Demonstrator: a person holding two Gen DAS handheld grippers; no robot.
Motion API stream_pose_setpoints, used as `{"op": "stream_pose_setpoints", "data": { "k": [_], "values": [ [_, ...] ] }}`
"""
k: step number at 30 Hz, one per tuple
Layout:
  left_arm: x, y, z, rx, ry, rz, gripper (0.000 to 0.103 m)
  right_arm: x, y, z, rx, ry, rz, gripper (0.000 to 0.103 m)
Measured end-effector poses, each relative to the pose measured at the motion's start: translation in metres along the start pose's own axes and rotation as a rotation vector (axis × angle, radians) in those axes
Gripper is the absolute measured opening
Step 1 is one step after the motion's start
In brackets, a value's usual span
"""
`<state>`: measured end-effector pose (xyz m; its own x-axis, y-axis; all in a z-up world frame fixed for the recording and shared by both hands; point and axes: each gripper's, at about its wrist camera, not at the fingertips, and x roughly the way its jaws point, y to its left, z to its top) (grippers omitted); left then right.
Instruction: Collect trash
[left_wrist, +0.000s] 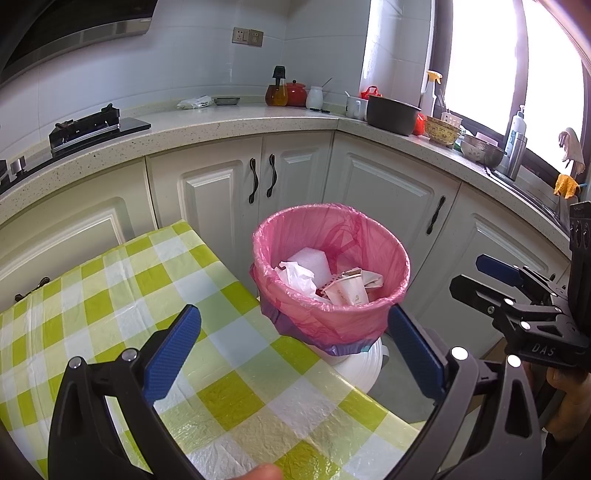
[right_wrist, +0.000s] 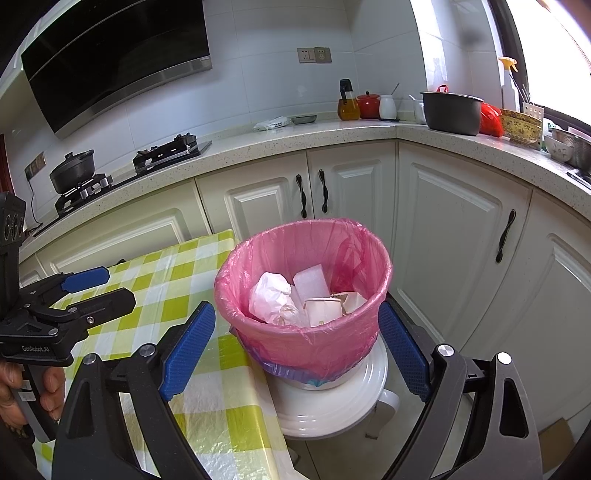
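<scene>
A round bin with a pink liner (left_wrist: 332, 325) (right_wrist: 258, 332) stands on a white stool (right_wrist: 332, 398) beside the table. It holds a paper cup (left_wrist: 347, 293) (right_wrist: 321, 312), crumpled white paper (left_wrist: 295, 275) (right_wrist: 269, 295) and a white foam piece (left_wrist: 310, 258) (right_wrist: 310, 282). My left gripper (left_wrist: 295, 350) is open over the table edge, short of the bin, with nothing between its blue pads (left_wrist: 177, 354). My right gripper (right_wrist: 295, 347) is open too, and its pads (right_wrist: 402, 350) flank the bin's near wall without touching it. Each gripper appears at the side of the other's view (left_wrist: 480, 278) (right_wrist: 107, 288).
The table with a green and white checked cloth (left_wrist: 129, 314) (right_wrist: 166, 288) lies to the left of the bin. White corner cabinets (left_wrist: 388, 192) and a stone counter (right_wrist: 295, 136) with pots, bowls and jars stand behind it. The hob with a black pot (right_wrist: 72, 173) is at the left.
</scene>
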<state>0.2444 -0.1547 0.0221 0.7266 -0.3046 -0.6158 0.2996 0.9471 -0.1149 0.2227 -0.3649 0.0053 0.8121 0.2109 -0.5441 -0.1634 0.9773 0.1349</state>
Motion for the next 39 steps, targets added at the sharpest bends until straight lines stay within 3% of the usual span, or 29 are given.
{"op": "stream_pose_setpoints", "data": {
  "k": [39],
  "values": [
    [0.0033,-0.0072,-0.0033,0.040,0.003,0.000,0.098,0.0008,0.0000,-0.0002,0.002,0.002,0.002,0.085]
  ]
}}
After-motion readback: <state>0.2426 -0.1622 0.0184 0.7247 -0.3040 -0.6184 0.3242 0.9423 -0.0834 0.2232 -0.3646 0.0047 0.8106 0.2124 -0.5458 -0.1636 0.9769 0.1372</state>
